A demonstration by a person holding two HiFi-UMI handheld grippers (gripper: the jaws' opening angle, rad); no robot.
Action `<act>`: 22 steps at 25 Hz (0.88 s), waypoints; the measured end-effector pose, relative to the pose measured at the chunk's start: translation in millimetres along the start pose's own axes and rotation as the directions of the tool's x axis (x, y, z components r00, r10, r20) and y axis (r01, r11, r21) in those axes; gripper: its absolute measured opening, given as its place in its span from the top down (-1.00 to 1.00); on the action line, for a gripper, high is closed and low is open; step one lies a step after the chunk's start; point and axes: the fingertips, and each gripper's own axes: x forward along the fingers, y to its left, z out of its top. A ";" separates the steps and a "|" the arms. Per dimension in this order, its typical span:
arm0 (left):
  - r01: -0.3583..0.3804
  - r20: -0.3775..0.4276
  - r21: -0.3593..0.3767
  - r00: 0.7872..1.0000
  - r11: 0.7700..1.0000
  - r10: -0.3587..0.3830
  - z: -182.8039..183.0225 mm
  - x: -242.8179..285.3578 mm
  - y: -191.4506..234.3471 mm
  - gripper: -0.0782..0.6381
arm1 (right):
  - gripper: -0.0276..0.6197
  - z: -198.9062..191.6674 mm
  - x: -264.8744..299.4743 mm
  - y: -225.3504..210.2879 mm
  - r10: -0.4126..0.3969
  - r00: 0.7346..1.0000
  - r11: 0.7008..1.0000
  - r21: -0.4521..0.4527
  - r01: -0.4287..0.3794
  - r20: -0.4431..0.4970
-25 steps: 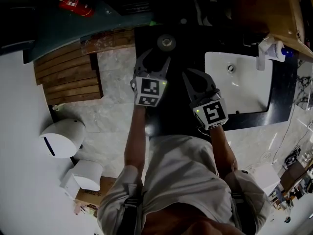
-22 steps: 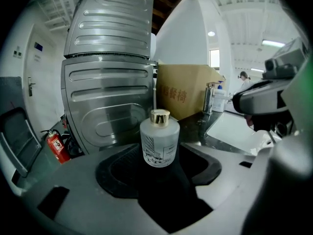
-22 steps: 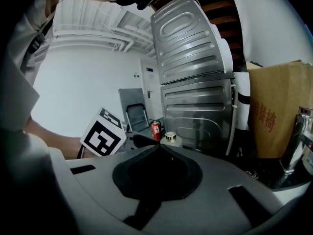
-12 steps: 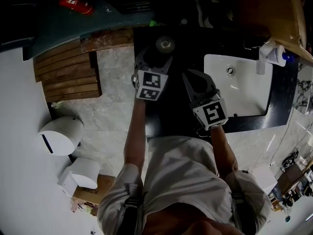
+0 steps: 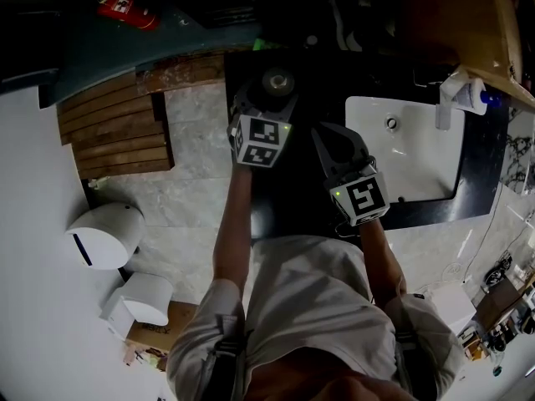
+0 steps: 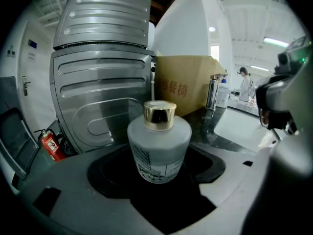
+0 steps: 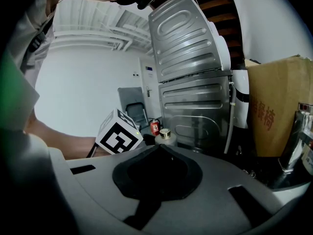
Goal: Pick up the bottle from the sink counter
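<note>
While the left gripper [image 5: 267, 98] flanks the bottle [image 6: 159, 146] on the counter [image 5: 284, 203] — jaws just opening wide, nothing gripped yet — it should centre on the body before closing; the right gripper [image 5: 333, 144] sits clenched, empty.

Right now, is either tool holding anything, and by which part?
Nothing is held. The left tool's jaws have just been opening and stand wide around the bottle's body without pressing it. The right tool is shut and empty.

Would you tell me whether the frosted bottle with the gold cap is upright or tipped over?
Upright: the frosted bottle stands on its base, with its gold cap level on top.
</note>
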 end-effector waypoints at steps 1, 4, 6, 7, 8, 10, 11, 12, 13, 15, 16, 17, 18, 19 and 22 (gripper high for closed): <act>-0.004 -0.002 0.003 1.000 1.000 0.004 0.4 1.5 0.3 -0.10 | 0.93 -0.7 -0.4 -0.8 -0.002 1.000 1.000 -0.003 0.002 0.001; -0.011 -0.006 0.010 1.000 1.000 0.011 0.2 2.5 1.7 -0.10 | 0.93 2.3 -1.1 -1.2 -0.008 1.000 1.000 0.002 0.008 0.005; -0.012 -0.006 0.012 1.000 1.000 0.012 -0.3 2.5 1.9 -0.10 | 0.93 2.8 -1.9 -1.7 -0.011 1.000 1.000 0.005 0.011 0.008; -0.013 -0.006 0.012 1.000 1.000 0.013 -0.4 2.6 2.0 -0.10 | 0.93 2.4 -2.2 -2.0 -0.012 1.000 1.000 0.003 0.012 0.012; -0.013 -0.005 0.011 1.000 1.000 0.013 -0.6 2.7 2.2 -0.10 | 0.93 2.1 -2.5 -2.0 -0.013 1.000 1.000 0.002 0.013 0.014; -0.013 -0.006 0.010 1.000 1.000 0.014 -0.6 2.9 2.5 -0.10 | 0.93 1.5 -3.3 -1.5 -0.014 1.000 1.000 0.001 0.014 0.014; -0.014 -0.006 0.010 1.000 1.000 0.014 -0.5 2.8 2.5 -0.10 | 0.93 1.6 -3.8 -1.0 -0.015 1.000 1.000 0.000 0.015 0.014; -0.014 -0.007 0.009 1.000 1.000 0.014 -0.5 2.6 2.4 -0.10 | 0.93 1.8 -4.4 -0.7 -0.016 1.000 1.000 -0.001 0.016 0.014; -0.014 -0.007 0.009 1.000 1.000 0.014 -0.5 2.5 2.3 -0.10 | 0.93 1.5 -5.1 -0.7 -0.017 1.000 1.000 -0.004 0.017 0.015; -0.015 -0.007 0.008 1.000 1.000 0.015 -0.3 2.5 2.3 -0.10 | 0.93 0.0 -6.5 -1.5 -0.022 1.000 1.000 -0.009 0.022 0.015; -0.015 -0.007 0.007 1.000 1.000 0.015 -0.4 2.6 2.3 -0.10 | 0.93 -0.2 -7.0 -1.9 -0.025 1.000 1.000 -0.010 0.025 0.015; -0.014 -0.007 0.007 1.000 1.000 0.014 -0.5 2.6 2.2 -0.10 | 0.93 0.2 -7.5 -2.0 -0.026 1.000 1.000 -0.010 0.026 0.018; -0.013 -0.007 0.007 1.000 1.000 0.013 -0.7 2.7 2.2 -0.10 | 0.93 1.0 -7.8 -1.8 -0.026 0.999 1.000 -0.011 0.027 0.022; -0.012 -0.007 0.007 1.000 1.000 0.012 -0.9 2.6 2.1 -0.10 | 0.93 2.1 -8.1 -1.8 -0.027 0.999 1.000 -0.013 0.028 0.027; -0.009 -0.010 0.006 1.000 1.000 0.009 -1.5 2.2 1.7 -0.10 | 0.93 3.0 -10.1 -2.7 -0.033 0.999 0.999 -0.015 0.033 0.027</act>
